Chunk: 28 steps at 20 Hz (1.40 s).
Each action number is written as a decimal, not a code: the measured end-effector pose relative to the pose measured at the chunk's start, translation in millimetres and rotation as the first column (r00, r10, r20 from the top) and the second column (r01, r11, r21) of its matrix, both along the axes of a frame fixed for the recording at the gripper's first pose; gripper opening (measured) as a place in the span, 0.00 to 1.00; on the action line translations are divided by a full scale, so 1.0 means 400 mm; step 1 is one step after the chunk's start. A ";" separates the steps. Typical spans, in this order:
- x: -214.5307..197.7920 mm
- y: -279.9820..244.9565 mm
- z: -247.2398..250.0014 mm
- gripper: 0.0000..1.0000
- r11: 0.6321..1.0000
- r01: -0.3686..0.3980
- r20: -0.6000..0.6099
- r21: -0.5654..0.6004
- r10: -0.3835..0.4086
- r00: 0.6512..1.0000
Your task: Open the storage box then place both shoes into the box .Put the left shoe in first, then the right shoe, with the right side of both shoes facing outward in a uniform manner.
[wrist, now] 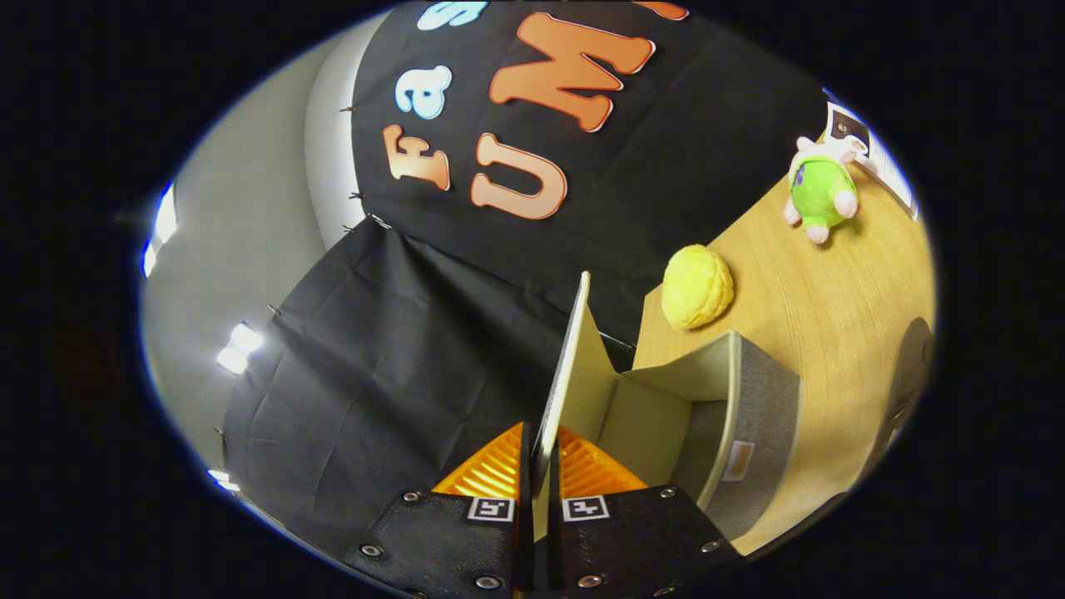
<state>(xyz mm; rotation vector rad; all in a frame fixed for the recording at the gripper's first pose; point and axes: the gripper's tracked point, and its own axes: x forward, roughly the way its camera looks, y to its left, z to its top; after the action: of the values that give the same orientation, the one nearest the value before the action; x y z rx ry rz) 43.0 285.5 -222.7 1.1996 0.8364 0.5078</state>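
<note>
My gripper [541, 453] is shut on the lid [570, 358] of the storage box, one finger on each face of the thin board. The lid stands swung up, edge-on to me, reaching away beyond the fingertips. The view is strongly rolled. The grey fabric storage box [749, 416] sits on the wooden table just to the right of the fingers, its mouth open and its pale inner walls [645, 420] showing. I see nothing inside the part of the box that shows.
A wooden table [832, 308] carries a yellow ball-like toy [697, 286] just beyond the box and a green and pink plush toy [819, 193] farther off. Black cloth walls stand behind the table and a grey wall with bright lights lies to the left.
</note>
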 end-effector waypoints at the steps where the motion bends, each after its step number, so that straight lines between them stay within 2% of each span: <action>1: 0.005 0.011 -0.002 0.07 1.000 -0.012 -0.006 -0.007 0.012 1.000; 8: 0.063 0.162 0.081 0.07 0.999 -0.039 0.007 0.020 0.039 0.999; 15: 0.095 0.324 0.097 0.07 0.997 -0.044 -0.026 0.069 0.046 0.999; 21: 0.119 0.442 0.077 0.07 0.993 -0.037 -0.110 0.116 0.050 0.993; 23: 0.096 0.457 0.068 0.07 0.994 -0.034 -0.125 0.103 0.046 0.991; 25: 0.112 0.496 0.015 0.08 0.998 -0.044 -0.155 0.039 0.049 0.987; 28: 0.118 0.533 0.001 0.10 0.995 -0.080 -0.184 0.057 0.090 0.979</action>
<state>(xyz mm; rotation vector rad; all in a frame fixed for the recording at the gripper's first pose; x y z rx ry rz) 90.2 498.7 -222.2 1.2741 1.0438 0.4929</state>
